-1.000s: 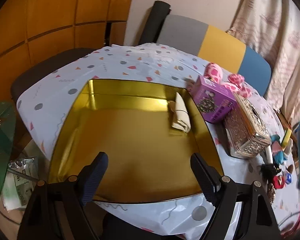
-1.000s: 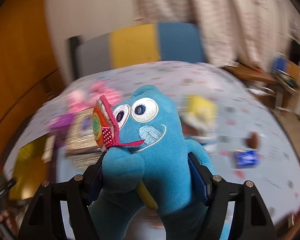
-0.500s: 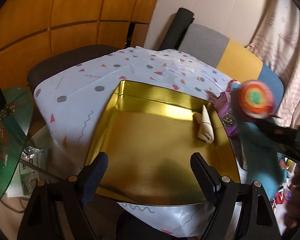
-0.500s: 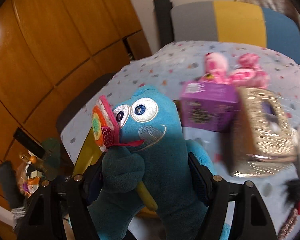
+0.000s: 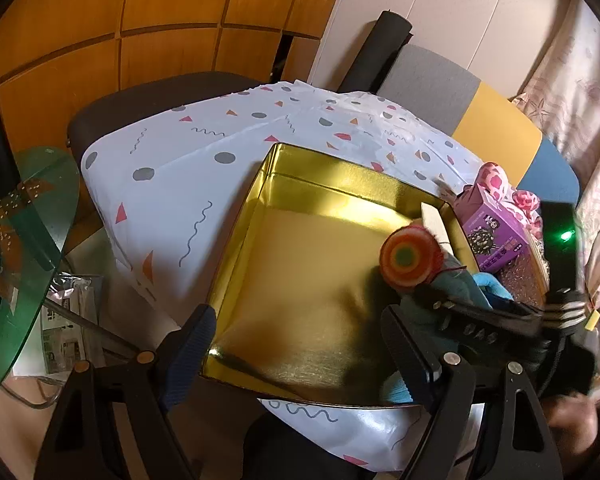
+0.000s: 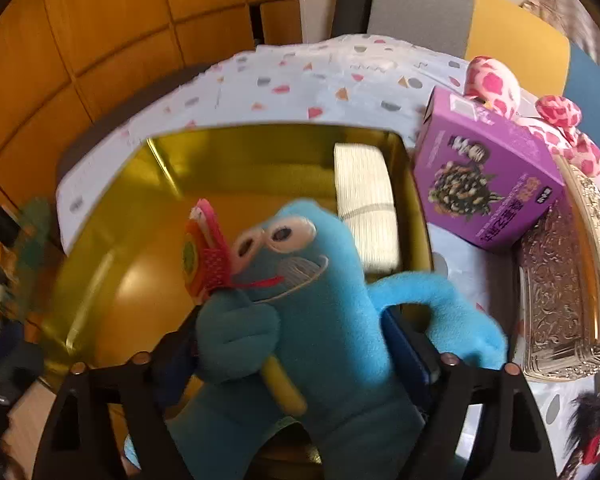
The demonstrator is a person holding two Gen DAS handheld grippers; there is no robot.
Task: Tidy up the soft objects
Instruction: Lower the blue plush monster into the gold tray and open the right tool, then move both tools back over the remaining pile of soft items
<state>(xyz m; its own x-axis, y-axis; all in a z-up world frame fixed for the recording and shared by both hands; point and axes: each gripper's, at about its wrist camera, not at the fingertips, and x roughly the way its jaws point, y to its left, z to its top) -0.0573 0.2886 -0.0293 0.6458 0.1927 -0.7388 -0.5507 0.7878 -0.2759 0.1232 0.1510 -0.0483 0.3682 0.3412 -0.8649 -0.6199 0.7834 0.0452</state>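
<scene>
A blue plush toy (image 6: 320,320) with a round rainbow lollipop (image 6: 200,264) hangs between the fingers of my right gripper (image 6: 292,336), over the right part of the gold tray (image 6: 140,272). The jaws are opening: the toy tips forward with one arm swung free, and the pads no longer squeeze it. A folded cream cloth (image 6: 364,200) lies in the tray's far right corner. In the left wrist view my left gripper (image 5: 296,320) stands open and empty above the tray's (image 5: 300,280) near edge, with the toy (image 5: 460,284) and right gripper (image 5: 480,320) at its right.
A purple box (image 6: 480,176), a pink spotted plush (image 6: 496,80) and an ornate silver tissue box (image 6: 560,280) crowd the table right of the tray. A green glass side table (image 5: 20,240) stands at the left. The patterned tablecloth (image 5: 180,168) covers the table.
My right gripper swept left and down from the table's right side to over the tray, carrying the toy. Its jaws widened and the toy slumped forward. The left gripper drifted slightly, still open.
</scene>
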